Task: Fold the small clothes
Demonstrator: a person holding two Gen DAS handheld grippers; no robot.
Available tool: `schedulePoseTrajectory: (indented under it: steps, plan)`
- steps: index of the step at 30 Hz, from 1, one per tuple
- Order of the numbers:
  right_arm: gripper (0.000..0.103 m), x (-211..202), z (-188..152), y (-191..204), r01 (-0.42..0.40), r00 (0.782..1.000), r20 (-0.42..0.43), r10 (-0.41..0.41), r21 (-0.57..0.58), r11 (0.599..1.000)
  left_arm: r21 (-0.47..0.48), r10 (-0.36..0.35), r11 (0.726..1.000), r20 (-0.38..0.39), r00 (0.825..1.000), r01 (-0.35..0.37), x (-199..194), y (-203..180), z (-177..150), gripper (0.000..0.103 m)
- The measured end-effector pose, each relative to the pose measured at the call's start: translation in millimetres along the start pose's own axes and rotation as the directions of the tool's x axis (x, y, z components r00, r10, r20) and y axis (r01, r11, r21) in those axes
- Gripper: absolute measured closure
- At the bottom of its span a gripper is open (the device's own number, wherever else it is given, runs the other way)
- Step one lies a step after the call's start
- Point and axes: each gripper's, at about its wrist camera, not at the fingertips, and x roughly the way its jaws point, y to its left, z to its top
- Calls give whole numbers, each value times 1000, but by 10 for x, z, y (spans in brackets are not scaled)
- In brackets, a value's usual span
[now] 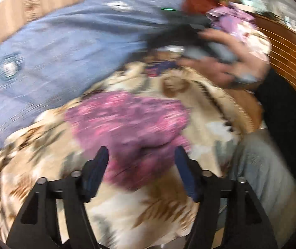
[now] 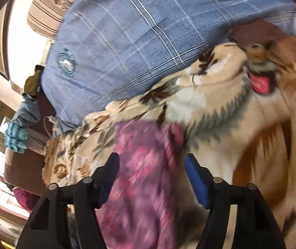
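Pink-patterned cloth [image 1: 131, 130] lay crumpled on the beige blanket [image 1: 158, 211], and its near edge reached in between the spread fingers of the left gripper [image 1: 141, 161]. That gripper stood wide open, its dark blue pads [image 1: 186, 172] well apart on either side of the fabric, clamping nothing. In the right wrist view the same cloth [image 2: 145, 178] ran up between the fingers of the right gripper [image 2: 152, 166], which was also wide open, blue pads [image 2: 195, 180] clear of the fabric on both sides; whether the cloth touched either pad could not be told through the blur.

Beyond the cloth the blanket, with its brown leaf and grey zigzag print, spread across the bed. Behind it a blue checked pillow [image 2: 139, 33] rested against the blanket's far edge. In the left wrist view a bare hand [image 1: 230, 62] showed at the upper right, holding the other black tool, with a pale purple garment [image 1: 233, 18] just beyond it and a wooden slatted headboard [image 1: 289, 56] at the far right. A light-blue trouser leg [image 1: 260, 166] appeared near the lower right.
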Motion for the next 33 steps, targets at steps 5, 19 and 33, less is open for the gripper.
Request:
schedulePoseTrajectory:
  steps: [5, 19, 33]
  plan:
    - [27, 16, -867, -141, 14, 1000, -26, -10, 139, 990, -68, 44, 996, -89, 995, -50, 233, 303, -251, 33]
    - [80, 267, -1267, -130, -60, 998, -26, 65, 164, 985, -165, 54, 984, -100, 993, -70, 711, 308, -6, 47]
    - [85, 513, -1595, -172, -52, 987, -136, 80, 203, 978, -330, -47, 944, -91, 995, 15, 623, 509, -625, 82]
